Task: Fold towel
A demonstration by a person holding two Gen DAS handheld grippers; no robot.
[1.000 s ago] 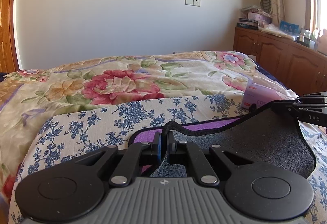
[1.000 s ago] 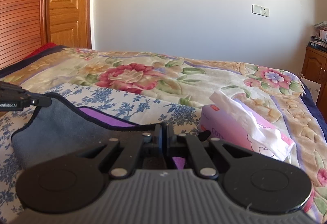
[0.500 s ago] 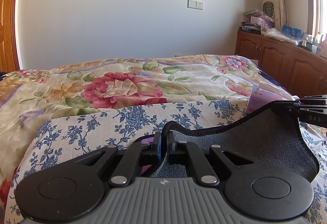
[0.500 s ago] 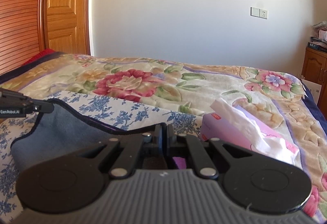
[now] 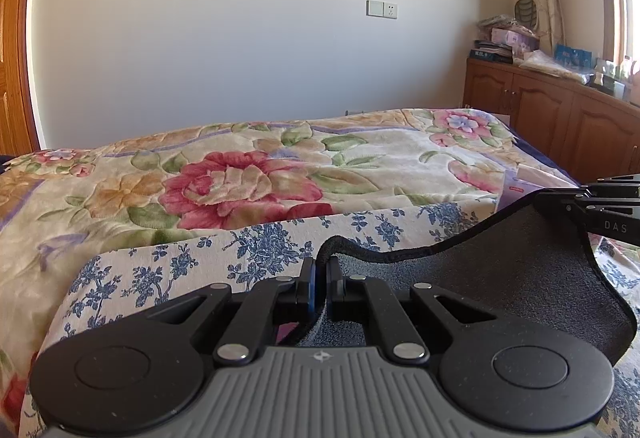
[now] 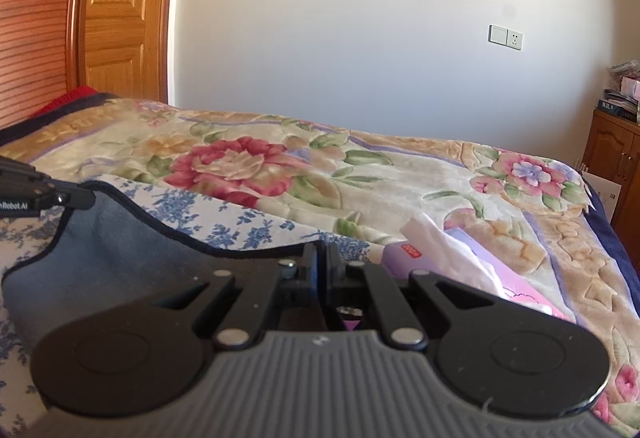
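We are holding a dark grey towel (image 5: 500, 278) by its upper hem, one corner in each gripper, lifted over a blue-flowered cloth (image 5: 168, 270) that lies on a bed with a large rose-patterned blanket (image 5: 248, 182).

The left gripper (image 5: 320, 278) has its jaws pressed together on the hem at the towel's left corner, where the black-bound edge humps up just past the fingertips. In the right wrist view, the right gripper (image 6: 320, 262) has its jaws together on the other corner. Each camera also shows the opposite gripper at the frame's edge, pinching its corner.

The hem sags in a shallow curve between our two grips, and the cloth drapes down toward the bed. We judge the towel light, soft and limp, with a slightly grippy nap and nothing fragile about it. The bound corners seem the best places to hold, since the edging is firmer than the nap.

A pink tissue box (image 6: 480, 274) with a tissue sticking up sits on the bed just right of the towel.

Compared with a second ago, both views sit higher and tilt upward. The purple patch once visible beneath the towel is now almost hidden.
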